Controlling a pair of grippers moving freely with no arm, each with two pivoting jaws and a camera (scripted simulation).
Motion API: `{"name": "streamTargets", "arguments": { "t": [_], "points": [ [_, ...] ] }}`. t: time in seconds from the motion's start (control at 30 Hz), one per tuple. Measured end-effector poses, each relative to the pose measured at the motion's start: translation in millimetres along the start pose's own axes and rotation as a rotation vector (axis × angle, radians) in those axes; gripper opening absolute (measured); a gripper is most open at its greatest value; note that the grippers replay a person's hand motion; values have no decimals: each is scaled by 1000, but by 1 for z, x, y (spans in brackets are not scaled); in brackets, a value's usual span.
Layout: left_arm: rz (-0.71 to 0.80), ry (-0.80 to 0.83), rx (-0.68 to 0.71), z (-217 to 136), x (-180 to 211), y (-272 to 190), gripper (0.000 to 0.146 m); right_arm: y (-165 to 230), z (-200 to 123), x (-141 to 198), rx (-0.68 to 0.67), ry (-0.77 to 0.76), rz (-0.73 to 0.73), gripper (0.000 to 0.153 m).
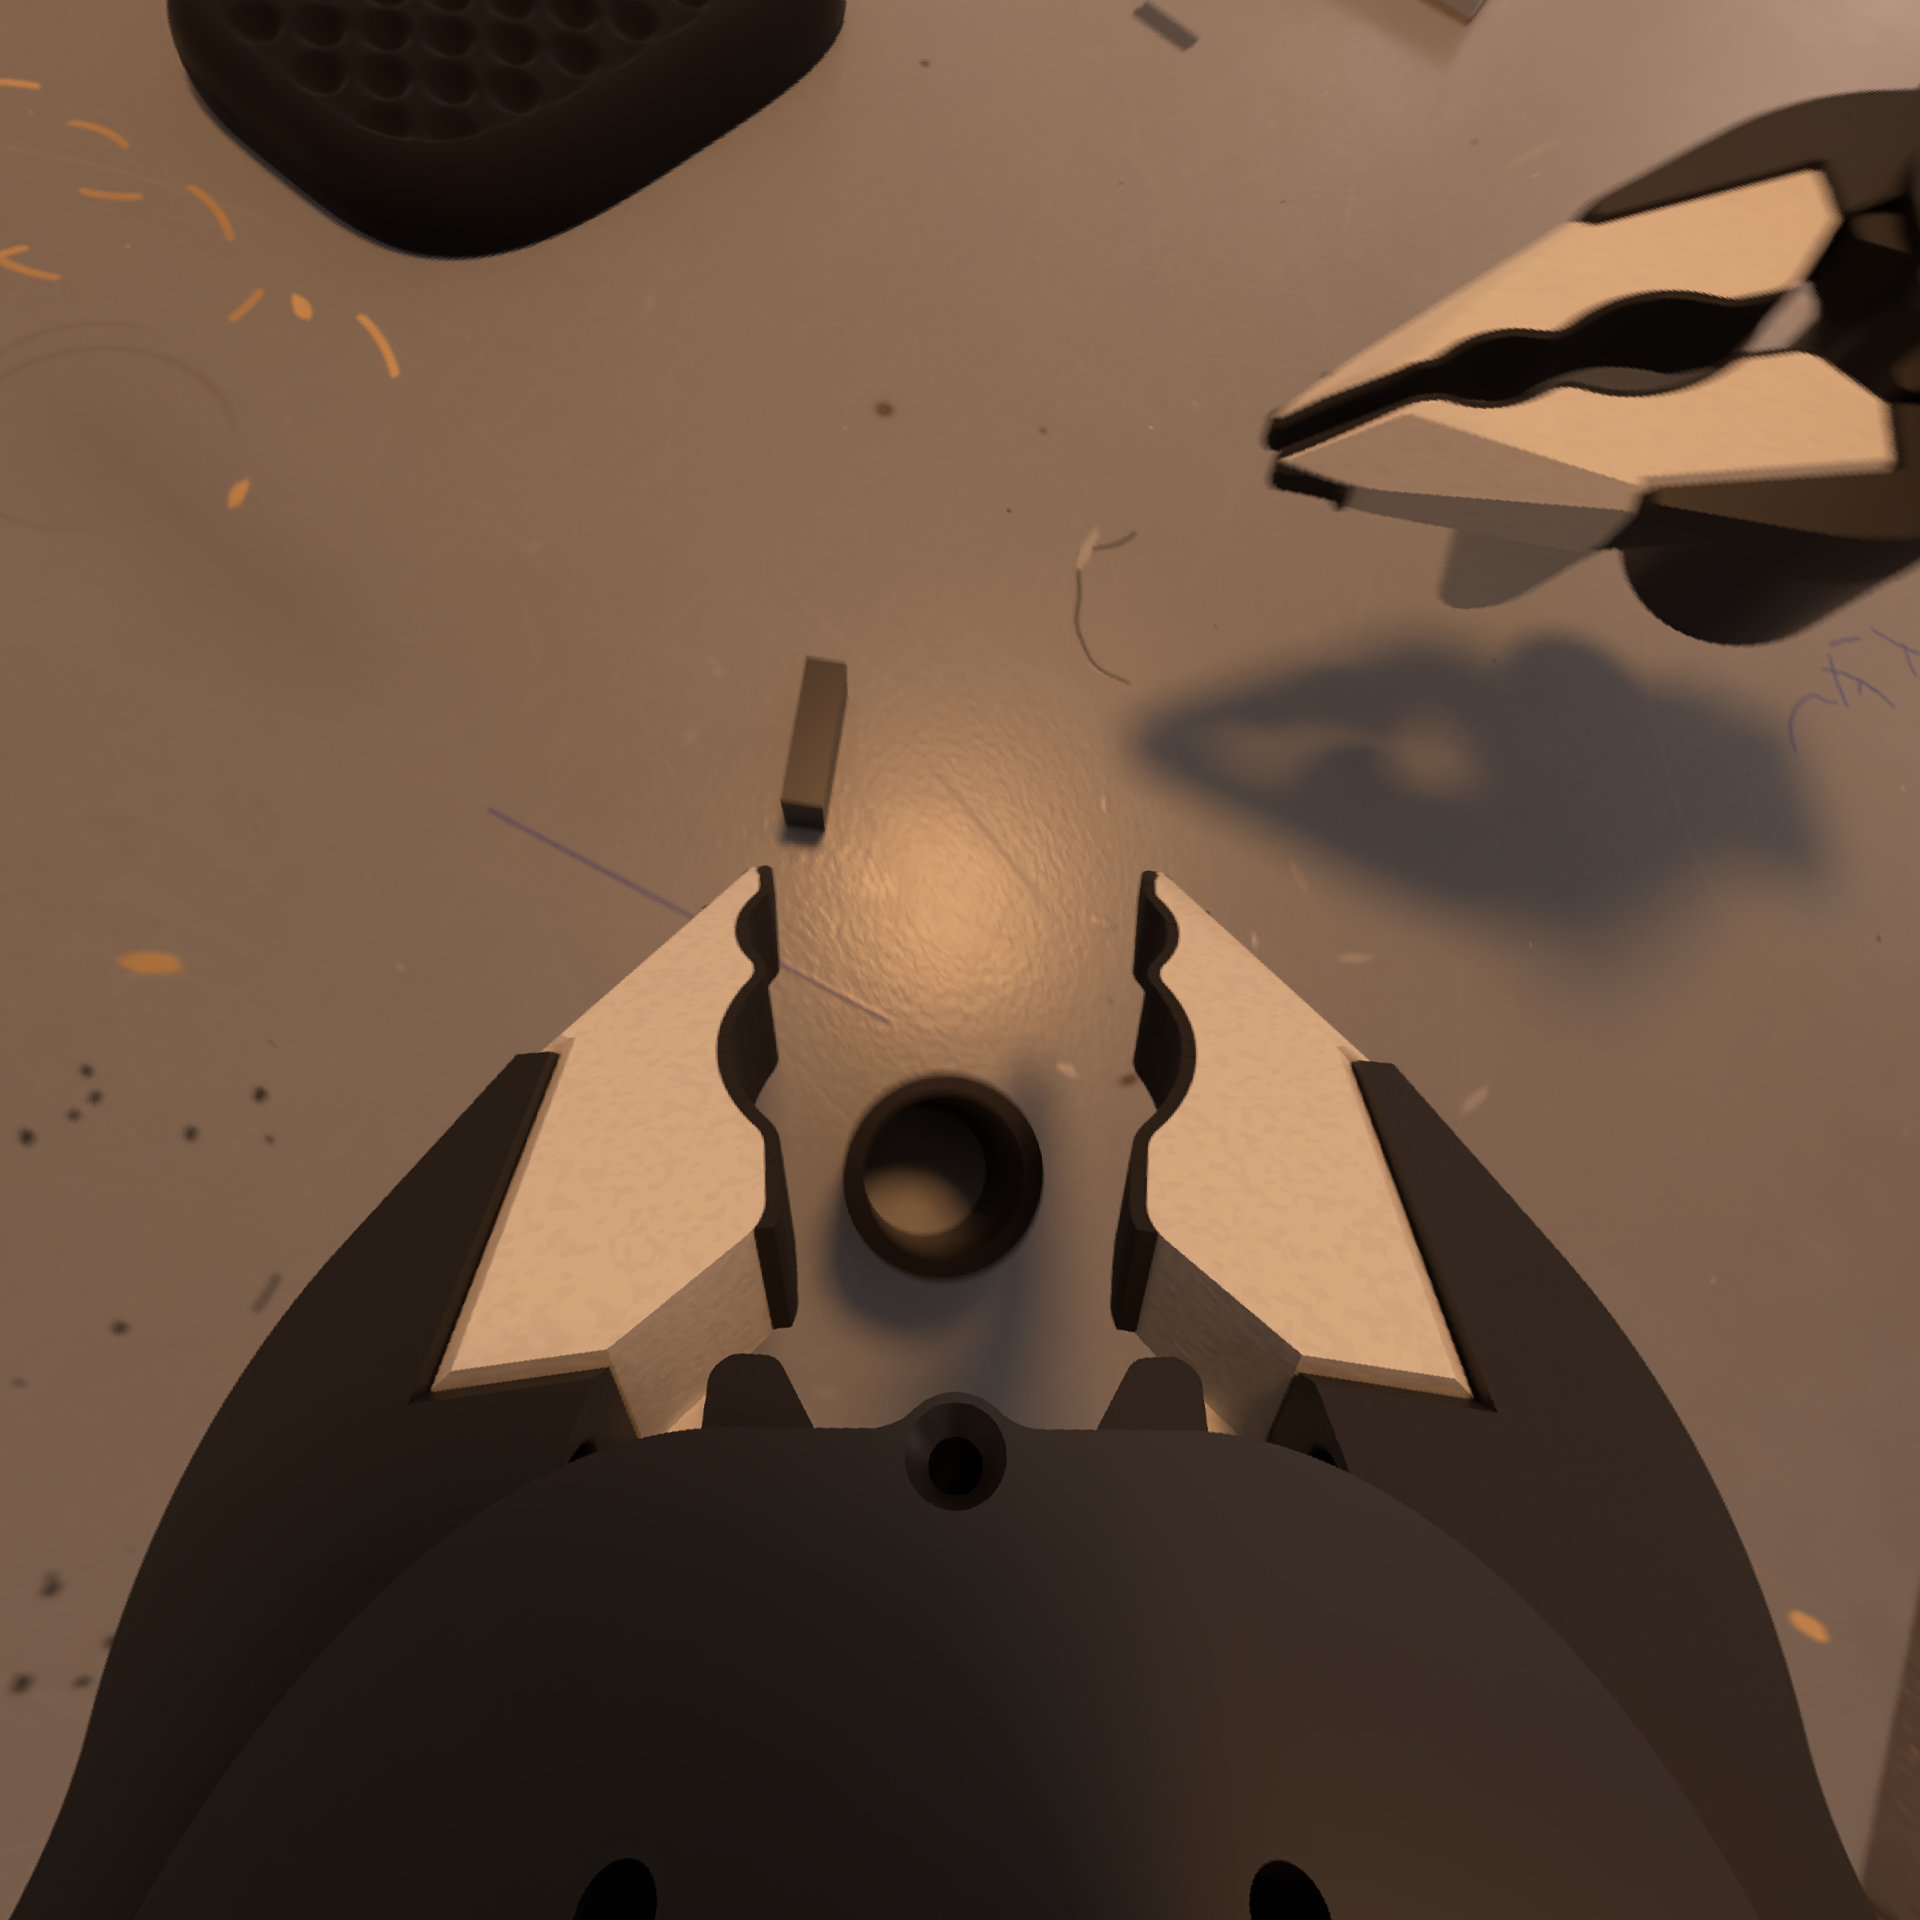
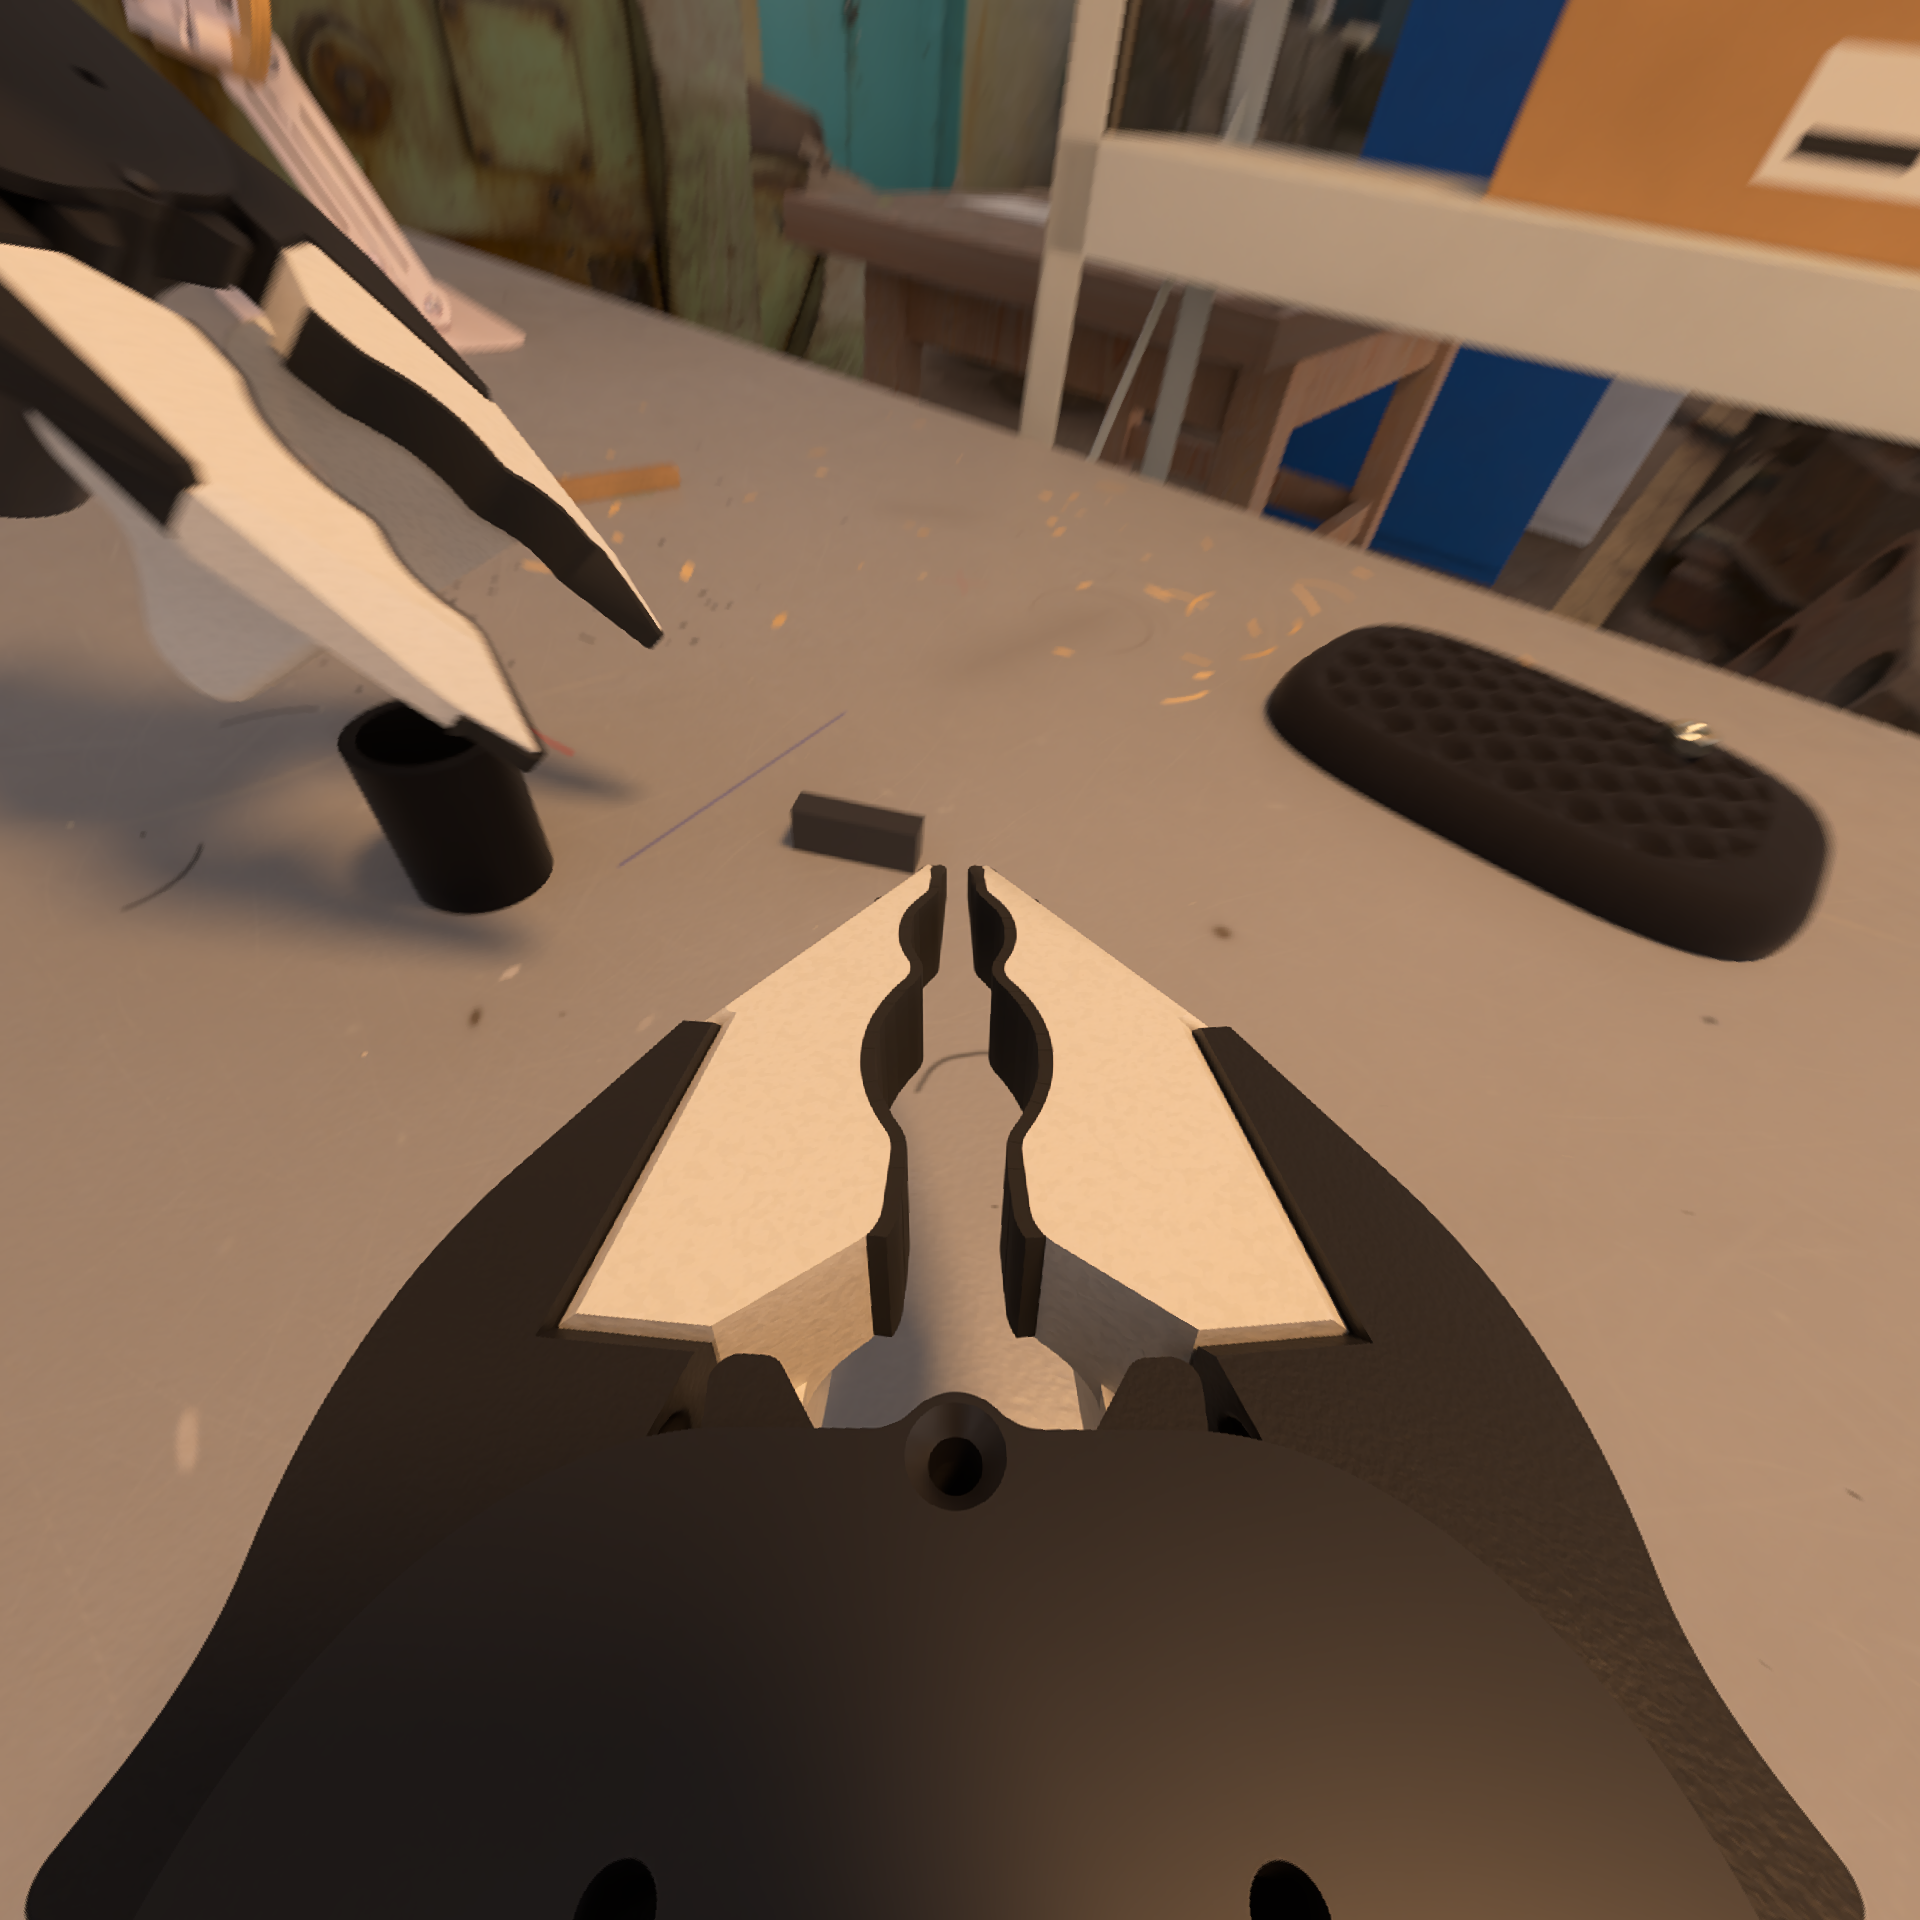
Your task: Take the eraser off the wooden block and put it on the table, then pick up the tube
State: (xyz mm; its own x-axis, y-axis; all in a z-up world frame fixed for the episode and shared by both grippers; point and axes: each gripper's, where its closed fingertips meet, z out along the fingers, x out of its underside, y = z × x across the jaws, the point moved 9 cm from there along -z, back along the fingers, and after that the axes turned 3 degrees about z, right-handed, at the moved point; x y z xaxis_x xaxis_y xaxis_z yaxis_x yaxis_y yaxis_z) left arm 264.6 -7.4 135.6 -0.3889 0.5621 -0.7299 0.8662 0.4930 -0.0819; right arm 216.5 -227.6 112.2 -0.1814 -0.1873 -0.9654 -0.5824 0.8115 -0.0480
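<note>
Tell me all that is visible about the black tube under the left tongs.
The tube is short, matte black, hollow and thick-walled, open at the top. It stands upright on the grey table, seemingly tilted only by the wide lens. The left tongs hang open above it, one finger each side, not touching. The small dark eraser lies apart from it.

The dark honeycomb pad (image 1: 499,114) is cut off by the left wrist view's top edge. In the right wrist view, the left gripper (image 2: 597,691) hides part of the tube's (image 2: 457,821) rim.
</note>
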Motion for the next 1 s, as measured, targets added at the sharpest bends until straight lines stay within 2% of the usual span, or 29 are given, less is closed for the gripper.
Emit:
{"name": "streamTargets", "arguments": {
  "t": [0.07,0.17,0.27,0.33,0.37,0.4,0.5,0.73,1.0],
  "points": [
    [12,-70,-13,-5,22,-5,75,7,12,4,-32,59,-15,7],
    [74,-147,-110,-8,51,-11,76,22,28,5,-71,131,-72,11],
    [155,-160,-196,-7,71,-13,68,33,39,5,-100,174,-104,12],
    [195,-148,-215,-8,73,-14,58,37,42,6,-100,197,-121,12],
    [217,-161,-223,-9,73,-14,48,37,43,7,-92,202,-127,13],
    [238,-169,-226,-9,74,-13,45,37,43,7,-85,206,-129,14],
    [261,-165,-229,-9,73,-7,45,38,44,8,-79,217,-138,18],
    [143,-241,-182,-16,71,7,45,36,44,12,-103,257,-157,19],
    [196,-210,-216,-9,68,5,45,24,38,15,-65,271,-193,20]
  ]
}}
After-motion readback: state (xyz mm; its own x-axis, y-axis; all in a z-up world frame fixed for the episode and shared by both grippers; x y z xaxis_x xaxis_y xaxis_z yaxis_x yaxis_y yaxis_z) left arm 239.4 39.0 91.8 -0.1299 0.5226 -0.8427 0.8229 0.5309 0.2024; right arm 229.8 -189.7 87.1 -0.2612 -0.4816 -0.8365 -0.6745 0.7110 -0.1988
